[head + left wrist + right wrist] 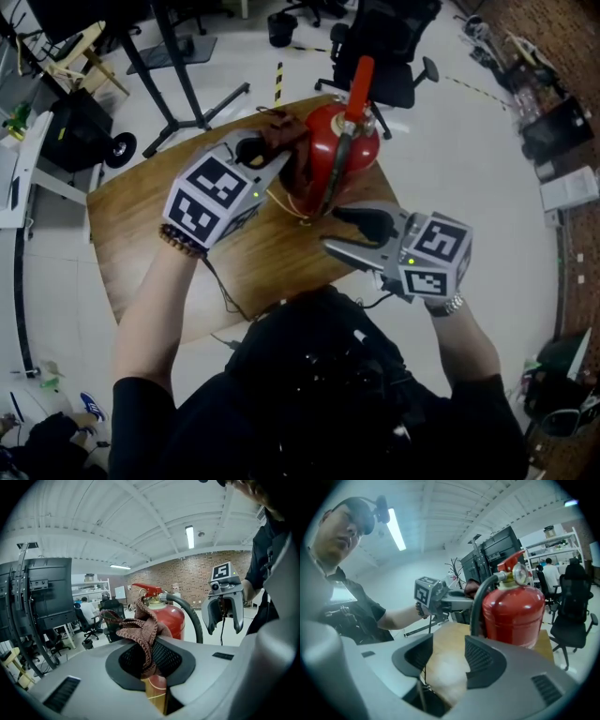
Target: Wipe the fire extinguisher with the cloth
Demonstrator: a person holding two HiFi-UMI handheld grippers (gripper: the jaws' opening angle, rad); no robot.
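On table (150, 220) | left gripper (151, 665) clamps cloth (140, 630); right gripper (443, 660) wide, empty | risk: unsteadied fire extinguisher (361, 150) may tip under wiping push

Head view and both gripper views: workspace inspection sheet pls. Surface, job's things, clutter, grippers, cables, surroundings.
Surface: wooden table, bare wood round the job.
Job's things: red fire extinguisher upright on the table; brown cloth beside its top, contact unclear.
Clutter: only a thin pale cord by the extinguisher's base.
Grippers: left gripper shut on the cloth; right gripper open, empty, near the extinguisher's base.
Cables: thin dark cable runs from the left gripper across the table; black hose on the extinguisher.
Surroundings: office chair, stand legs, brick wall.
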